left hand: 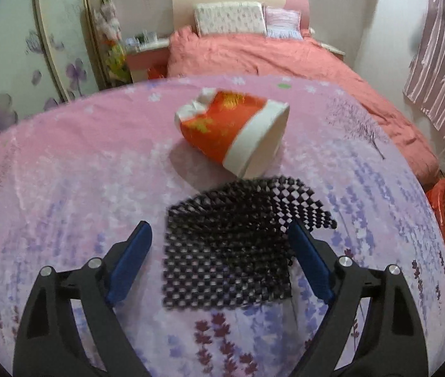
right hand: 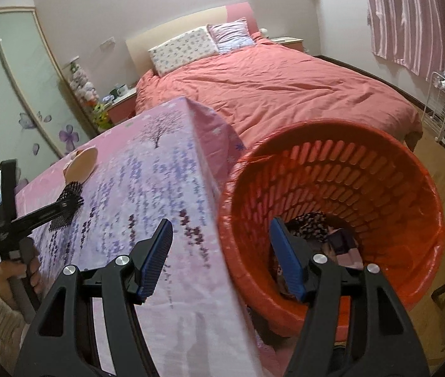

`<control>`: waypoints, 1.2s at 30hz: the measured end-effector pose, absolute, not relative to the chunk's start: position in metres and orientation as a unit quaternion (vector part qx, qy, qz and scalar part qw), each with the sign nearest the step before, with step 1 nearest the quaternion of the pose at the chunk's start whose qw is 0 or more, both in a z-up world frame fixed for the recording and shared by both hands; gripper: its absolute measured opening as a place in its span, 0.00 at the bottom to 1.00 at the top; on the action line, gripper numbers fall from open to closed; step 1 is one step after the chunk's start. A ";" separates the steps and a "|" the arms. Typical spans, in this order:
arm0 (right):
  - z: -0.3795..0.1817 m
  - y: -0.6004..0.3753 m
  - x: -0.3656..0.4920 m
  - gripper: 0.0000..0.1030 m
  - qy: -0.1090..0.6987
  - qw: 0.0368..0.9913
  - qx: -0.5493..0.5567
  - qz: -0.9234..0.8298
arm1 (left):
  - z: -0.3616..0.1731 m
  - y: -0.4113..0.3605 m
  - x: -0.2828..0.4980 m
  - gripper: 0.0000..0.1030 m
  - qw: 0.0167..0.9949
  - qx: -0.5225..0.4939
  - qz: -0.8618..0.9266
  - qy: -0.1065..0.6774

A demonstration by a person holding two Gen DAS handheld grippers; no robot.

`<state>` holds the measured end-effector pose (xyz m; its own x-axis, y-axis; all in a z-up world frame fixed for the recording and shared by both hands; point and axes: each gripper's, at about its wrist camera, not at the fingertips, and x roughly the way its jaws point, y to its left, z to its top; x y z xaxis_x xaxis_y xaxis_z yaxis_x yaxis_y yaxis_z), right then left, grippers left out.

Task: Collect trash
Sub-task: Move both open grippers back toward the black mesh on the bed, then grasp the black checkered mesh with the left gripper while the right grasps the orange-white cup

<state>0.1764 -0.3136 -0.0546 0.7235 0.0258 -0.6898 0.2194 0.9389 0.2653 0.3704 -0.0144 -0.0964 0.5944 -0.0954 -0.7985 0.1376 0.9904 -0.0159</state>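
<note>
While the black mesh mat point(left hand: 228, 251) lies on the table point(left hand: 65, 172) between the spread left gripper point(left hand: 222, 270) (nothing pinched yet), closing is reqd next; right gripper point(right hand: 222, 260) is held empty by the bin point(right hand: 332, 194).

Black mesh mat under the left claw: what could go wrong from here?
1. The black mesh mat lies flat and limp between the open left claw; its pads could pinch the tablecloth too.
2. The crushed paper cup touches the mat's far edge and may roll.
3. The orange basket stands off the table's side; a drop could miss.
</note>
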 end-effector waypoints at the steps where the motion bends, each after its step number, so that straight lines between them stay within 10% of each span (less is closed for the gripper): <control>1: -0.054 -0.311 0.177 0.62 0.369 0.914 0.164 -0.051 | -0.096 -0.015 0.372 0.82 0.893 0.022 -0.065 0.445; 3: -0.055 -0.306 0.179 0.62 0.371 0.913 0.161 -0.048 | -0.096 -0.017 0.374 0.73 0.894 0.024 -0.070 0.442; 7: -0.059 -0.298 0.183 0.62 0.379 0.910 0.165 -0.043 | -0.093 -0.029 0.369 0.24 0.896 0.035 -0.105 0.430; 10: -0.061 -0.291 0.185 0.62 0.385 0.907 0.165 -0.037 | -0.092 -0.029 0.365 0.15 0.896 0.028 -0.106 0.430; 27: -0.061 -0.198 0.225 0.62 0.396 0.909 0.117 0.054 | -0.087 0.101 0.335 0.18 0.902 0.022 0.029 0.430; 36: -0.067 -0.130 0.292 0.46 0.391 0.907 0.108 0.116 | -0.087 0.118 0.332 0.20 0.902 -0.018 0.012 0.431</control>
<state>0.2922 -0.1296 -0.0668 0.6669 0.2945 -0.6845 -0.1259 0.9499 0.2860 0.3321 0.1176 -0.0866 0.6282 0.0062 -0.7781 -0.0379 0.9990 -0.0227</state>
